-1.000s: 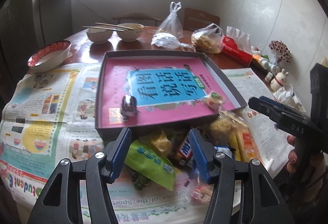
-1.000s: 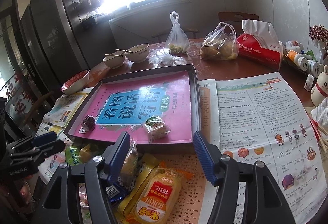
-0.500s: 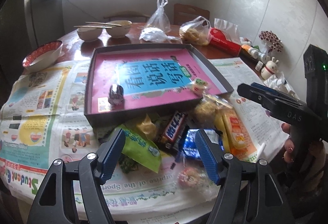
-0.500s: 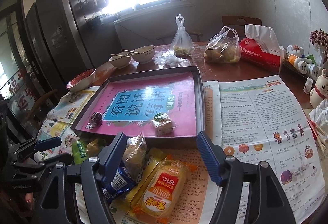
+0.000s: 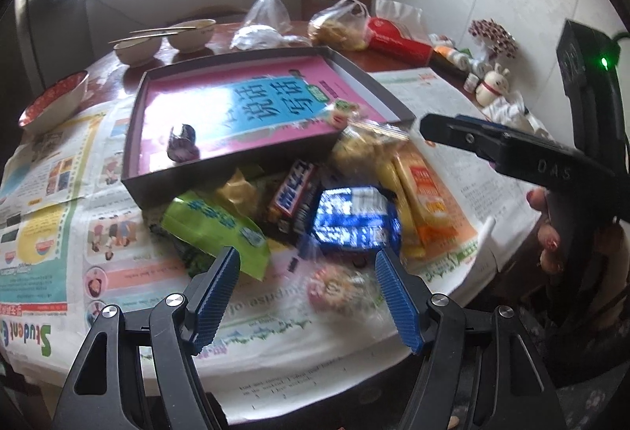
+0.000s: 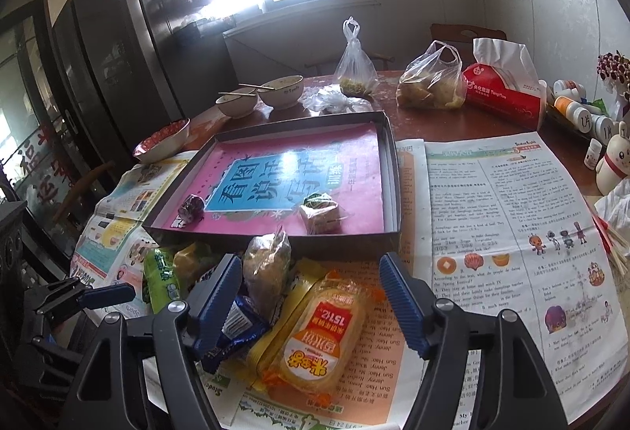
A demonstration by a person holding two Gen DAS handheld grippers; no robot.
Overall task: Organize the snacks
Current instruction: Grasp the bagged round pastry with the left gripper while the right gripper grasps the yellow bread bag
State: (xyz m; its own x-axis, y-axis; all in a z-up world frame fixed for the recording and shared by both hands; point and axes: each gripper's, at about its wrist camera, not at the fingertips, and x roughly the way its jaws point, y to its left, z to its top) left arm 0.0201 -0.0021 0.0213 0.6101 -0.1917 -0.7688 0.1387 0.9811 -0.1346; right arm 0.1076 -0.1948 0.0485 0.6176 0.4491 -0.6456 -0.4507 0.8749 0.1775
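Note:
A dark tray (image 5: 220, 170) (image 6: 388, 150) lined with a pink book cover holds a purple candy (image 5: 182, 146) (image 6: 191, 207) and a small wrapped cake (image 5: 339, 111) (image 6: 319, 217). A pile of snacks lies before it: a green packet (image 5: 212, 223) (image 6: 159, 282), a Snickers bar (image 5: 292, 193), a blue packet (image 5: 352, 219) (image 6: 236, 325), an orange-yellow bun pack (image 5: 423, 201) (image 6: 323, 341), a clear bag of crisps (image 6: 267, 268). My left gripper (image 5: 307, 296) is open above a small round sweet (image 5: 332, 288). My right gripper (image 6: 309, 306) is open over the bun pack, and also shows in the left wrist view (image 5: 464, 134).
Newspaper (image 6: 504, 233) covers the round table. Two bowls with chopsticks (image 6: 258, 95), a red bowl (image 6: 163, 140), plastic bags (image 6: 431, 83), a red tissue pack (image 6: 506, 95), bottles and a rabbit figure (image 6: 614, 162) stand around the back and right. The table edge (image 5: 354, 379) is near.
Both grippers have pulled back toward the near table edge and stayed open. More of the snack pile shows between the left fingers.

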